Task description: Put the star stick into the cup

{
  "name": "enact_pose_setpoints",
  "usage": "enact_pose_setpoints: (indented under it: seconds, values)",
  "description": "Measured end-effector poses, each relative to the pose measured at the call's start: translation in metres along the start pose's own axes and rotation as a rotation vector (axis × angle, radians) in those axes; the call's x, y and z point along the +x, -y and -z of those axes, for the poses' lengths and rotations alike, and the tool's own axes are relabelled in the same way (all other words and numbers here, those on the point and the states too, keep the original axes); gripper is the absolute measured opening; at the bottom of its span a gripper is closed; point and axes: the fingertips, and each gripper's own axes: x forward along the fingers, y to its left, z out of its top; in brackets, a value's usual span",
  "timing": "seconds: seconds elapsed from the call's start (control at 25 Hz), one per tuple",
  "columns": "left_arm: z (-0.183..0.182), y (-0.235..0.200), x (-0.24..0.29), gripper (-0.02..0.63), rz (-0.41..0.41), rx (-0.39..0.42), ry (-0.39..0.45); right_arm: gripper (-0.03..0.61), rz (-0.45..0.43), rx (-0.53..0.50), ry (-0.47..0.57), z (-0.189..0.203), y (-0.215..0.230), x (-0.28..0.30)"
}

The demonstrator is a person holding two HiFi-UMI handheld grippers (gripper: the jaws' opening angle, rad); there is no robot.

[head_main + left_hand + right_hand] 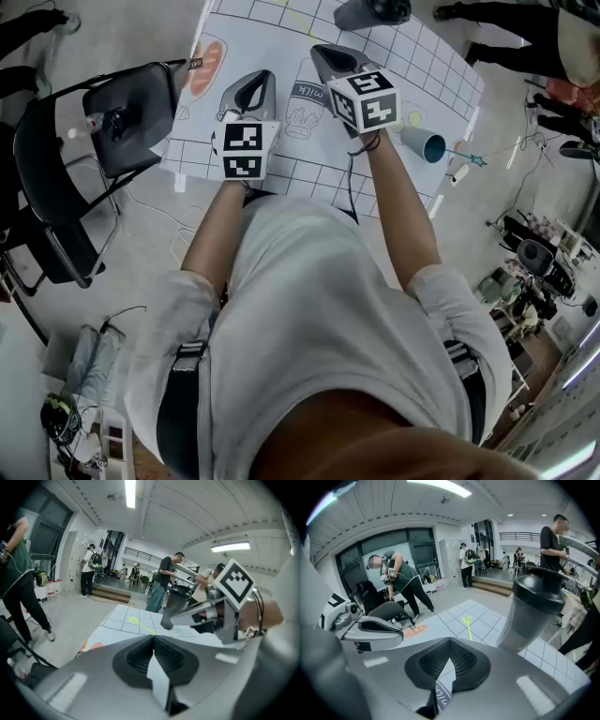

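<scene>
A teal cup [424, 144] lies on its side near the right edge of the white grid mat [417, 66]. Just right of its mouth lies a thin stick with a blue star [477, 160]. A yellow-green star with a long stem [137, 622] [468, 624] shows flat on the mat farther off. My left gripper [265, 77] [153, 637] hovers over the mat's near left part, shut and empty. My right gripper [319, 51] [450, 640] is beside it, left of the cup, jaws together with nothing between them.
A dark shaker bottle [371, 11] [533, 605] stands at the far side of the mat. A black chair [122, 111] is left of the table. Several people [164, 585] stand around the room. A milk carton drawing [304, 101] lies between the grippers.
</scene>
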Motion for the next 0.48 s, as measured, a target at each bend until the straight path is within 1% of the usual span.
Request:
enact_pose_setpoints:
  seconds: [0.12,0.24,0.36,0.48]
  values:
    - [0.009,-0.009,0.004,0.003,0.003,-0.011,-0.019,0.000,-0.016,-0.061,-0.129,-0.002,0.006,0.027]
    - [0.013,-0.017,0.010,0.003,0.002,-0.014,-0.028,0.000,-0.013,-0.097,-0.238,0.001,0.014,0.051]
    - [0.015,-0.023,0.016,0.003,-0.001,-0.023,-0.033,0.000,-0.001,-0.135,-0.302,0.007,0.020,0.069]
    - [0.020,-0.030,0.021,0.003,-0.002,-0.045,-0.045,0.000,0.013,-0.163,-0.335,0.012,0.025,0.084]
